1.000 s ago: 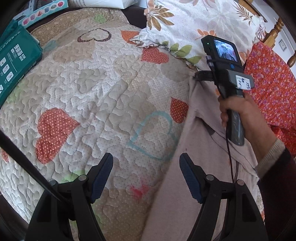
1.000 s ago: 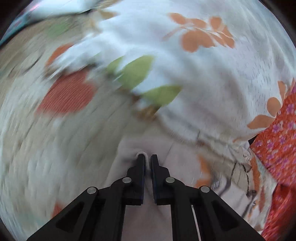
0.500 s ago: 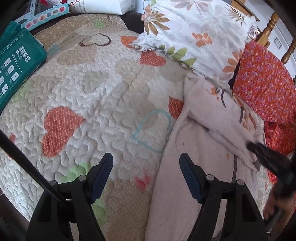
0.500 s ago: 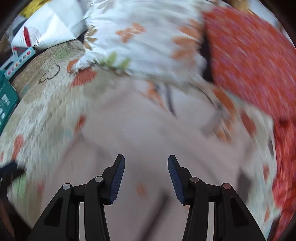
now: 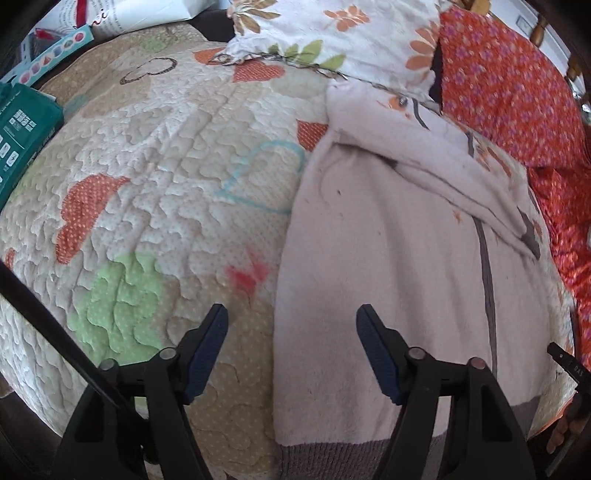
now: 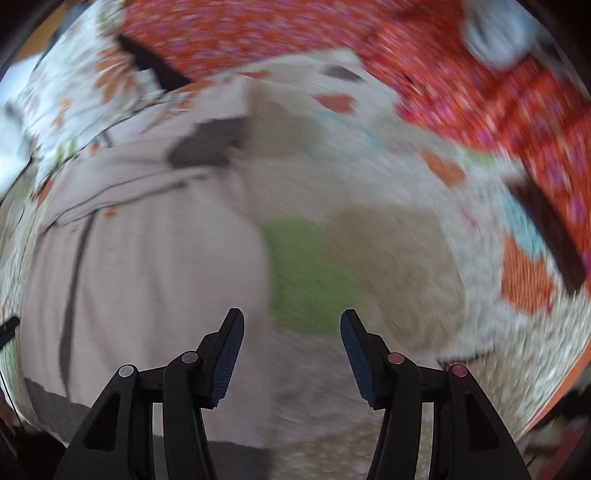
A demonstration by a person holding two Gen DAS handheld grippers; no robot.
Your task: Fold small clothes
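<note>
A pale pink small garment (image 5: 391, 258) with a grey hem and a dark stripe lies flat on the quilt, one sleeve folded across its upper part. My left gripper (image 5: 291, 325) is open and empty, hovering over the garment's left edge near the hem. The right wrist view is blurred: my right gripper (image 6: 291, 332) is open and empty over the garment's (image 6: 147, 258) right edge. A tip of the right gripper shows at the left wrist view's lower right edge (image 5: 565, 363).
The heart-patterned quilt (image 5: 155, 192) covers the bed. A floral pillow (image 5: 332, 33) and red floral fabric (image 5: 509, 92) lie at the back and right. A green box (image 5: 22, 133) sits at the left edge.
My right gripper let go of the sleeve, opened, and swung back toward the garment's near right side. My left gripper moved right, closer over the garment's left edge.
</note>
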